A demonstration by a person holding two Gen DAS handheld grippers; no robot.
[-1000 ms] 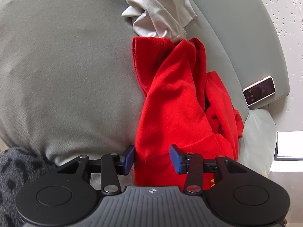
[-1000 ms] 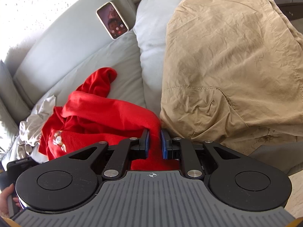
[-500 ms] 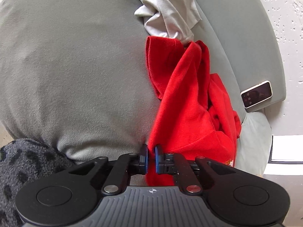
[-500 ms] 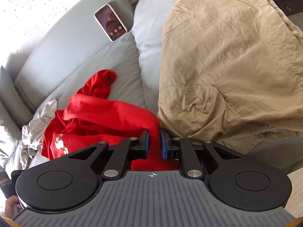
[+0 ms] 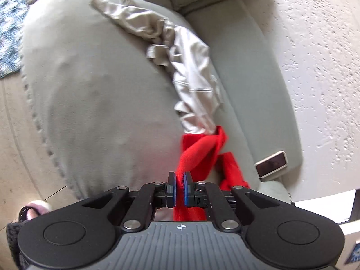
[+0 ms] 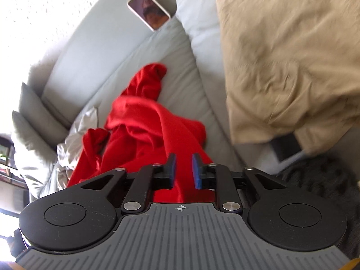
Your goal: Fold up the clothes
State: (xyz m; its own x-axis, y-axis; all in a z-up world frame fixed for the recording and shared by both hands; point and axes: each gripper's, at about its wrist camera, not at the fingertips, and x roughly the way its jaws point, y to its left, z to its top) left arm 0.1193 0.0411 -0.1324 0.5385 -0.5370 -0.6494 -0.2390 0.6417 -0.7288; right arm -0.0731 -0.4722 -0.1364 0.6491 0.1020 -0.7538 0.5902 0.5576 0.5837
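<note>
Red garment (image 6: 144, 130): crumpled on the grey sofa (image 5: 101, 94) seat, stretched between both tools. Left tool (image 5: 179, 189): jaws pressed together, clamping a twisted edge of the red garment, which runs taut from the seat. Right tool (image 6: 183, 171): jaws apart, red fabric lying in the gap, not pinched. Silver-grey garment (image 5: 186, 72): bunched on the sofa seat, touching the red garment's far end. Tan garment (image 6: 288, 51): draped over a sofa cushion, beside the red garment. Phone (image 6: 148, 11): on the sofa backrest.
</note>
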